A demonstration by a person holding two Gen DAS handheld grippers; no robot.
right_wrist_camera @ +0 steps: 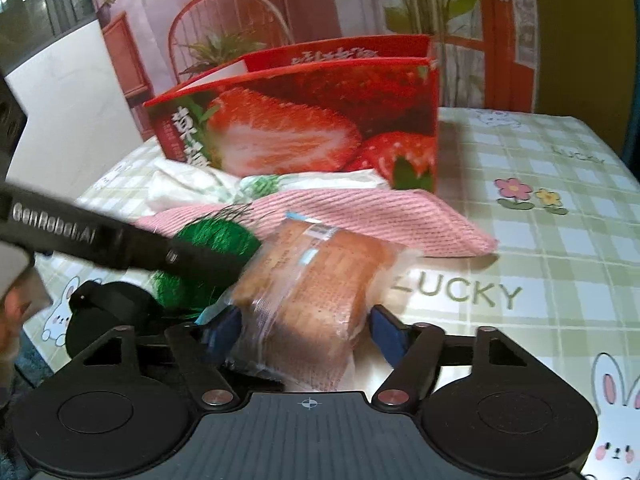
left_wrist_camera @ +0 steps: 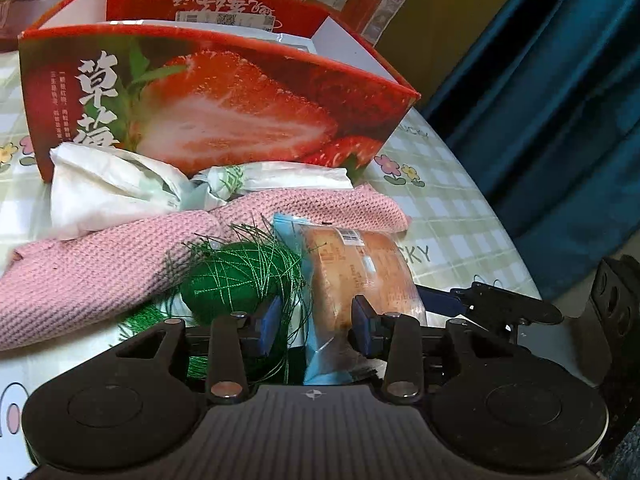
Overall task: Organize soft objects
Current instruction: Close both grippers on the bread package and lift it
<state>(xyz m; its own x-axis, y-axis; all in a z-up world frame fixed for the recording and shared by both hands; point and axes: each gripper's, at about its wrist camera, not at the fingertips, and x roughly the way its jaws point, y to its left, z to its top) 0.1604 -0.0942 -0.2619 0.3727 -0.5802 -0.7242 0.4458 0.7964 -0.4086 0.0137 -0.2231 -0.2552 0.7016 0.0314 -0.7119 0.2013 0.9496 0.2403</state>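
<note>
We see the bread packet (right_wrist_camera: 308,296) lying on the desk (right_wrist_camera: 540,240), long axis pointing away, between the spread right claw (right_wrist_camera: 306,334); the left claw (left_wrist_camera: 316,320), also spread, straddles its edge.

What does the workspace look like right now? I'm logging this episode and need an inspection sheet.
Surface: table under a green checked cloth with flowers and bunnies.
Job's things: wrapped bread, green yarn ball, pink knitted cloth, white bags, all in front of the open strawberry box.
Clutter: nothing seen.
Grippers: left gripper and right gripper both open, fingers either side of the bread.
Cables: nothing seen.
Surroundings: blue curtain, printed room backdrop.
</note>
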